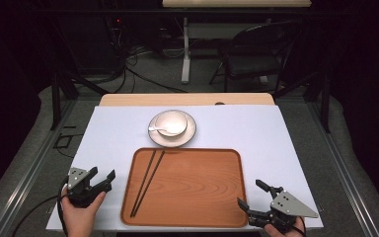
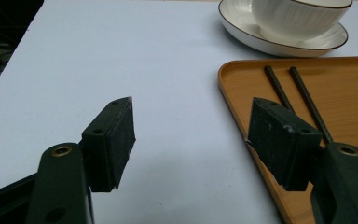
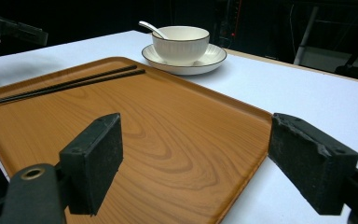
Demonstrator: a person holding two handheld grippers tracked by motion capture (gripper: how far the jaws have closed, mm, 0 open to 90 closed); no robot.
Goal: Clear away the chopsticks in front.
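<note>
A wooden tray (image 1: 197,192) lies on the white table cover, with a pair of black chopsticks (image 1: 148,181) along its left side. Behind it a white bowl (image 1: 170,124) holding a white spoon (image 1: 156,130) stands on a white plate (image 1: 190,136). My left gripper (image 1: 102,175) is open over the cover just left of the tray, nothing between its pads (image 2: 114,142); the chopsticks (image 2: 303,98) show beyond its right jaw. My right gripper (image 1: 252,193) stands open at the tray's right front corner (image 3: 233,135), empty.
A folding chair (image 1: 256,49) and a table leg (image 1: 185,49) stand on the floor beyond the table. The wooden table edge (image 1: 187,98) shows behind the white cover (image 1: 256,128). Dark rails run along both sides.
</note>
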